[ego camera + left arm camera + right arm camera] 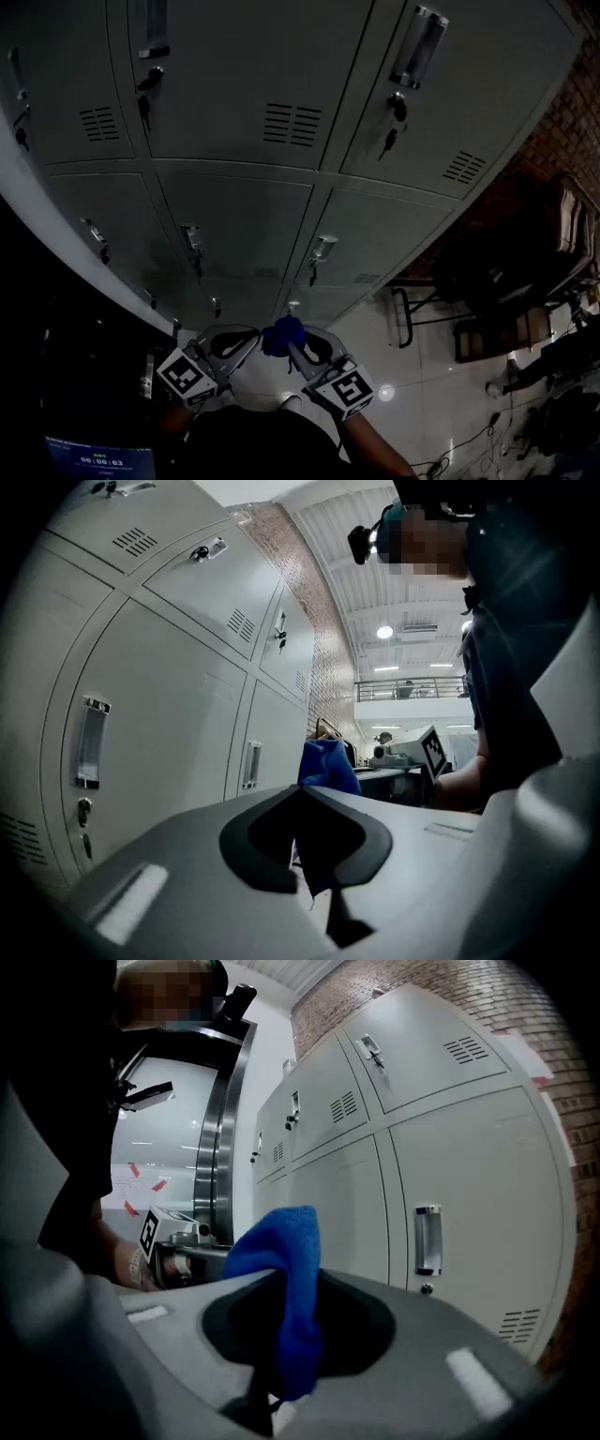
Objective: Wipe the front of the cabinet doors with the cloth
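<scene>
A blue cloth [283, 335] is bunched between the tips of both grippers, low in the head view and just in front of the grey cabinet doors [234, 84]. My left gripper [255, 339] is shut on one end of the cloth [328, 761], which hangs down through its jaws. My right gripper [298, 345] is shut on the other end of the cloth [292, 1279], a thick fold standing up between its jaws. The doors [169, 714] rise to the left of the left gripper [305, 794], and the doors [469, 1194] stand to the right of the right gripper [291, 1283].
Handles and locks with hanging keys [143, 108] stick out of the doors. A brick wall [572, 122] adjoins the cabinet at the right. A dark bench or chair frame [525, 272] and cables [469, 441] are on the shiny floor at the right. A small screen [98, 459] glows at bottom left.
</scene>
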The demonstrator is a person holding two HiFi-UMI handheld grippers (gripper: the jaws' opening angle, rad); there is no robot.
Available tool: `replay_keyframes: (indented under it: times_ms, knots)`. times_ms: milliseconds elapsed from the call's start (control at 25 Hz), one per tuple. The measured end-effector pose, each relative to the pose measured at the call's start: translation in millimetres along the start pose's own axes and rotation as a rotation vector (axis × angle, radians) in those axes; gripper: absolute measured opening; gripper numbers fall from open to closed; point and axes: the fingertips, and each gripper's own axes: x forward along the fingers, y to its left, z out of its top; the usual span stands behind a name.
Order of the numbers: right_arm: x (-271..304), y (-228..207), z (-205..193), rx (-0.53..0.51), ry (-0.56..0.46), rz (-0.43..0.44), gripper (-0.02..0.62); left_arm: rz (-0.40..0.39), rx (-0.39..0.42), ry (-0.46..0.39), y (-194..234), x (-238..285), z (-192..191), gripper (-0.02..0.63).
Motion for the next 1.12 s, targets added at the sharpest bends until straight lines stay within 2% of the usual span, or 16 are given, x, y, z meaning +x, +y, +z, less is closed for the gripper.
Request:
replay_keyframes:
  times_ms: [280, 520, 1120]
  knots:
    - [3.2, -8.0, 1.9, -0.001, 0.014, -0.003, 0.074, -0.009, 0.004, -0.007, 2.0, 5.8, 3.0, 0.0]
    - [8.2, -40.4, 10.7, -0.039, 0.048, -0.03, 0.074, -0.011, 0.012, -0.007, 9.9, 12.0, 11.7, 0.0]
    - [37.0, -132.2, 142.8, -0.161, -0.051, -0.146, 0.074, -0.021, 0.014, -0.008, 18.3, 17.2, 13.9, 0.0]
